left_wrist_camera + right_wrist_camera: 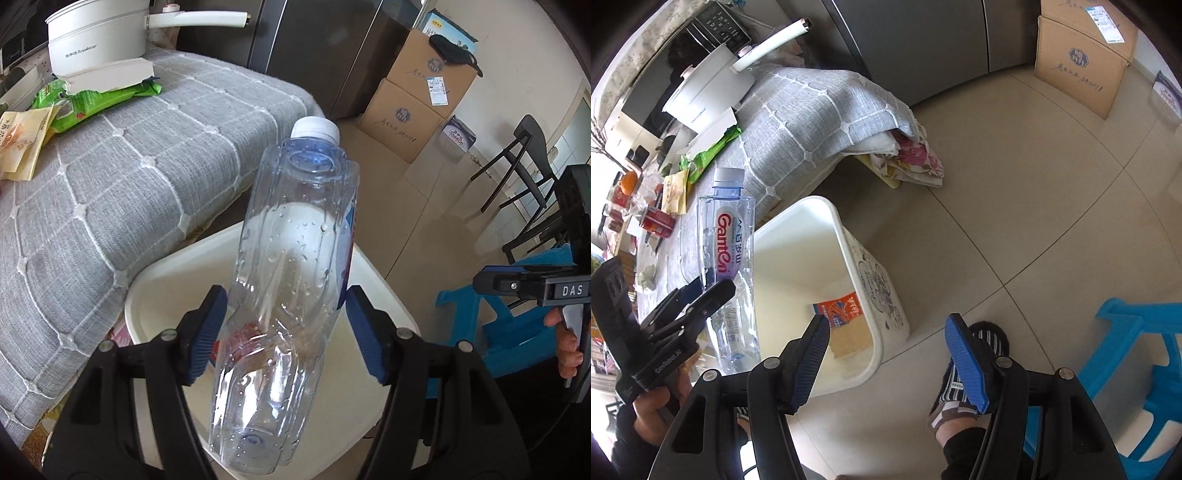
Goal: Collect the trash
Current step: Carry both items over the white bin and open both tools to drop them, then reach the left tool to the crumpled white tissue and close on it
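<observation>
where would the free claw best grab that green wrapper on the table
Judging from the pictures, take the green wrapper by its free corner sticking out right of the white box, coming in level from the table's open edge. It lies flat and thin, its far part pinned under the box, so the right claw, open and empty, should pinch and slide it out.

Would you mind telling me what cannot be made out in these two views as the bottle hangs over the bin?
- Left wrist view: most of the white bin's inside is hidden behind the bottle held in the left gripper.
- Right wrist view: the far finger of the left gripper is hidden by the bottle.
- Right wrist view: part of the bin's floor is covered by the right gripper's finger.
- Right wrist view: small items on the table's far end are too small and overexposed.
</observation>
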Action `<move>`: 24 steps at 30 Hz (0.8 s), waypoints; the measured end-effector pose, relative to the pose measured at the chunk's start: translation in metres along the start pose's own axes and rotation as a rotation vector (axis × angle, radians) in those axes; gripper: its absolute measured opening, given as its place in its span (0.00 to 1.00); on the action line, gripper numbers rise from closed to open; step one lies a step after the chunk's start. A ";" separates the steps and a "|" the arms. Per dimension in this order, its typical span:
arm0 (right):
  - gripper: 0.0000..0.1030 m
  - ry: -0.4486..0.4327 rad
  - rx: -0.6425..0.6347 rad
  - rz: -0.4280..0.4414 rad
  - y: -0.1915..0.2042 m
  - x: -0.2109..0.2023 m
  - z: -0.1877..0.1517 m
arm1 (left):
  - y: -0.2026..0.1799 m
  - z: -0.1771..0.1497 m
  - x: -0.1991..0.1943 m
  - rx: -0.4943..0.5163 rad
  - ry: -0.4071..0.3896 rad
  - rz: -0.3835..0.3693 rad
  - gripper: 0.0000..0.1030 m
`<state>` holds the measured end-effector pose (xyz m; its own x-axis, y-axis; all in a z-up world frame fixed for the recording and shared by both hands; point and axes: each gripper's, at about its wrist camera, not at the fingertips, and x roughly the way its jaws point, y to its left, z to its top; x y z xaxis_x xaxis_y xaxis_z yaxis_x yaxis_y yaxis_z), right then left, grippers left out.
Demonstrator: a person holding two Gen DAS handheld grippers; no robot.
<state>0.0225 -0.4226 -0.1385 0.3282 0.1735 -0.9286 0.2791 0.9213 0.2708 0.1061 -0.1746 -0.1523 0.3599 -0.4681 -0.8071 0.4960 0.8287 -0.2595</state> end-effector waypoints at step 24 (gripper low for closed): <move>0.78 -0.058 -0.199 -0.018 0.100 -0.005 0.020 | 0.114 -0.020 -0.122 -0.209 -0.121 0.316 0.99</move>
<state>0.0663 -0.3386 -0.1014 0.3776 0.1416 -0.9151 0.1031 0.9757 0.1936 0.1032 -0.0168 -0.0937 0.5658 -0.2026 -0.7993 0.1785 0.9764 -0.1212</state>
